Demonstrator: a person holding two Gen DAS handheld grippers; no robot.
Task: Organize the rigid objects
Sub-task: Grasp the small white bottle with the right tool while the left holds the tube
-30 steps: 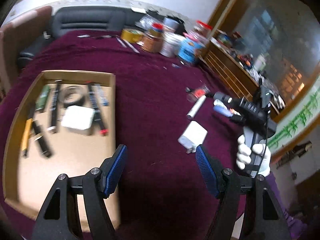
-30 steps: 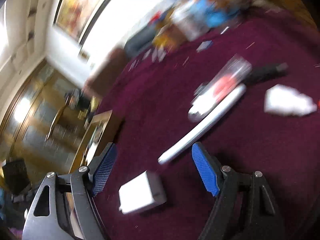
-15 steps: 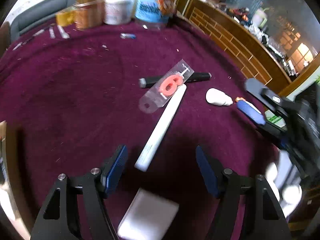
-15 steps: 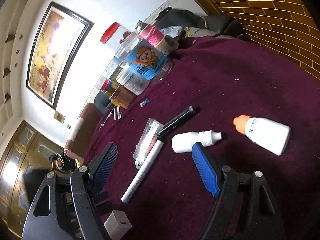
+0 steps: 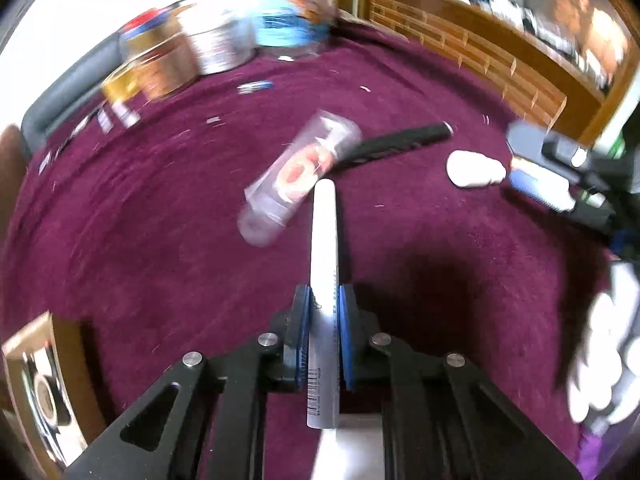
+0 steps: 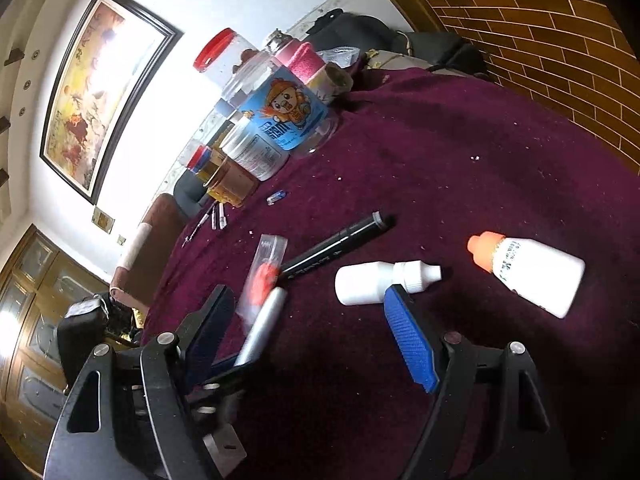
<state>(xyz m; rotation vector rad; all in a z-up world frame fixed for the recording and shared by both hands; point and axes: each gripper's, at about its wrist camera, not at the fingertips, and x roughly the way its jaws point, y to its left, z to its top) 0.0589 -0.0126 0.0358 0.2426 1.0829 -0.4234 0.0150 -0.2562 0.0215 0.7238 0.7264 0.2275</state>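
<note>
My left gripper (image 5: 324, 300) is shut on a long white marker (image 5: 325, 264), which points forward over the purple cloth; it also shows in the right wrist view (image 6: 262, 326). Past its tip lie a clear packet with a red-orange item (image 5: 298, 176) and a black marker (image 5: 394, 145). My right gripper (image 6: 308, 312) is open and empty, above the cloth. Just past its right finger lies a small white dropper bottle (image 6: 380, 282), with an orange-capped white bottle (image 6: 532, 276) to the right. The black marker (image 6: 336, 248) and the packet (image 6: 266, 268) lie beyond.
Jars and plastic containers (image 6: 276, 120) stand at the table's far edge, blurred in the left wrist view (image 5: 224, 44). The cardboard box's corner (image 5: 36, 376) shows at lower left. A white block (image 5: 348, 448) lies under my left gripper. Wooden shelving (image 5: 480, 52) runs behind the table.
My left gripper has moved forward from the box to the white marker and closed on it. My right gripper has stayed open near the dropper bottle.
</note>
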